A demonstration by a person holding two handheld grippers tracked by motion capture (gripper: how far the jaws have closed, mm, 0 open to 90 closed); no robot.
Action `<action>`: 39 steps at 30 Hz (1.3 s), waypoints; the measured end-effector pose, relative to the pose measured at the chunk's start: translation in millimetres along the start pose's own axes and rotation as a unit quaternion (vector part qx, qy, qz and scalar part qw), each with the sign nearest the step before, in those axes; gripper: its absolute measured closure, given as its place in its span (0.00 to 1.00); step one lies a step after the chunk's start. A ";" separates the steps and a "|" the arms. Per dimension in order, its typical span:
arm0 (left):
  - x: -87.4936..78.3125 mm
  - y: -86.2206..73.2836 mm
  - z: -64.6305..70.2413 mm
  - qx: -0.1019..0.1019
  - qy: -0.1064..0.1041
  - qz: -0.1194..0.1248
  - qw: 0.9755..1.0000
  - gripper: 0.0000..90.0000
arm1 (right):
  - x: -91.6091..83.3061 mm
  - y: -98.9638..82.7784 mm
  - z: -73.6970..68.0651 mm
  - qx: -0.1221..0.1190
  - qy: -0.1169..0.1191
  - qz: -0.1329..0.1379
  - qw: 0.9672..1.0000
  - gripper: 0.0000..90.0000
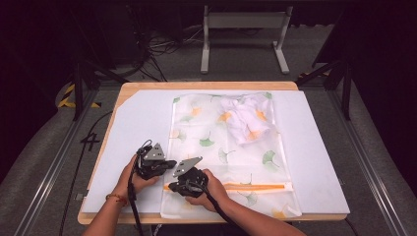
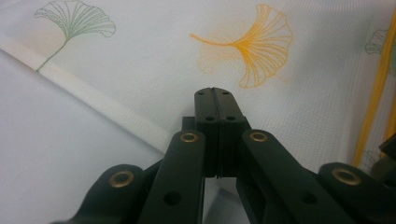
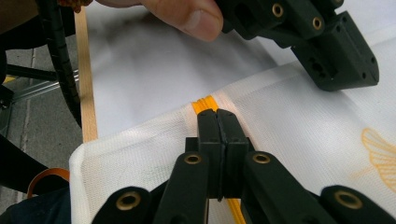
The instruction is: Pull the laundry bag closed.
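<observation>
Mesh laundry bag (image 1: 231,147), white and see-through with printed green and orange ginkgo leaves, lies flat on the white foam sheet (image 1: 133,128) that covers the wooden counter (image 1: 206,85), with its orange zipper (image 1: 255,186) running across the near end and a crumpled white garment (image 1: 246,118) inside at the far end. At the left, the left tool (image 1: 167,163) hovers at the bag's left seam, its black jaws pressed together with nothing visibly between them; in the left gripper view they point at plain mesh beside an orange leaf print (image 2: 254,44). Just to its right, the right tool (image 1: 173,186) sits at the left end of the zipper, jaws likewise together; in the right gripper view their tips cover the orange zipper end (image 3: 205,103), and I cannot tell whether they pinch the pull or simply rest over it. By my judgement the bag is light, limp and rather slippery, so it would slide or bunch on the foam; the hemmed seam and the zipper tape look like the firmest places to take hold. The zipper pull itself is hidden, the bag's near edge is partly covered by the person's forearms, and what sort of garment is inside is hard to make out.
</observation>
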State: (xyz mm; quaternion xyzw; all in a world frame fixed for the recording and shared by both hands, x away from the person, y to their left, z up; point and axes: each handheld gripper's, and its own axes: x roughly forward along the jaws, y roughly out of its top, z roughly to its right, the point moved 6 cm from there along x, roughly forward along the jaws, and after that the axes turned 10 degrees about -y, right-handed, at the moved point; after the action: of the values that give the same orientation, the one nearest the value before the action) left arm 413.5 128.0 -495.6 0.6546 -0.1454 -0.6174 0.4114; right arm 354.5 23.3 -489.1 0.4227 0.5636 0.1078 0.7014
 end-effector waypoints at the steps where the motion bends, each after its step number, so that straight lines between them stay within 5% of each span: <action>1: 0.0 0.0 0.0 0.000 0.000 0.000 1.000 1.00 | 0.0 0.0 0.0 0.000 0.000 0.000 1.000 1.00; 5: -0.1 -0.2 -0.4 0.000 -0.001 0.001 1.000 1.00 | -4.8 3.9 1.5 0.000 0.006 0.017 1.000 1.00; 22: -4.9 -2.7 -2.3 -0.009 0.016 0.001 1.000 1.00 | -5.8 2.7 2.3 -0.017 0.016 0.009 1.000 1.00; 30: -19.8 -15.1 28.4 0.004 -0.011 -0.008 1.000 1.00 | -5.6 0.4 3.1 -0.016 0.013 0.007 1.000 1.00; 39: -16.2 -16.9 38.6 0.010 -0.012 -0.033 0.999 1.00 | -6.5 -1.5 3.6 -0.019 0.011 0.004 1.000 1.00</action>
State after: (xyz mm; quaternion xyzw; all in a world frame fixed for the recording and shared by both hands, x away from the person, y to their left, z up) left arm 369.1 135.8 -492.7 0.6554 -0.1347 -0.6371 0.3827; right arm 355.0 16.6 -485.6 0.4104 0.5674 0.1260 0.7027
